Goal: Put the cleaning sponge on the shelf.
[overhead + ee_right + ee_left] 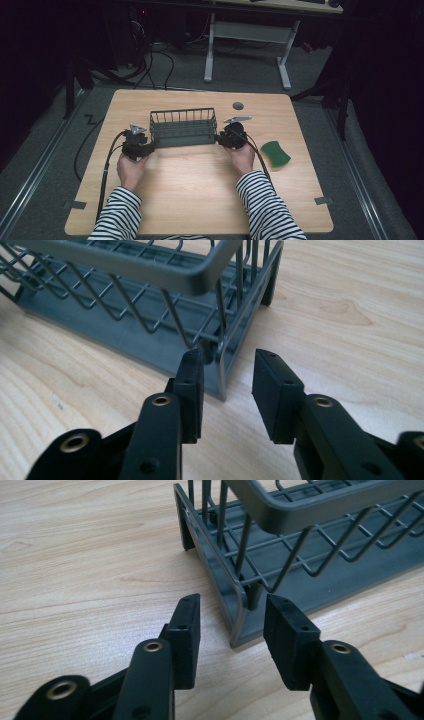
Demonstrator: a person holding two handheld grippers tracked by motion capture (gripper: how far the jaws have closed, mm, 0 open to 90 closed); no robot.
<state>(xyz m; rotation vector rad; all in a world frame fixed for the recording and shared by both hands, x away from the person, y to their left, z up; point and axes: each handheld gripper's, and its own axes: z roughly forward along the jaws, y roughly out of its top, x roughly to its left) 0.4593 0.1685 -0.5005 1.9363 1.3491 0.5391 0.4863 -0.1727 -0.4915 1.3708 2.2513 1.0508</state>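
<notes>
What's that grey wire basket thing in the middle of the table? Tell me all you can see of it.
The wire basket is a long, dark grey rack: thin zigzag wire walls under a flat top rim, on a solid grey tray base with short feet. It stands upright and looks empty, crosswise on the wooden table. The left gripper and right gripper sit open at its two ends, jaws straddling its end corners without clamping.

The person wears a top with black and white striped sleeves [265, 202]. Each hand holds a black plastic two-jaw gripper, left [150, 146] and right [218, 137], with a small grey three-cornered plate on top, brass-ringed screw holes, and a long black cable [104, 177]
</notes>
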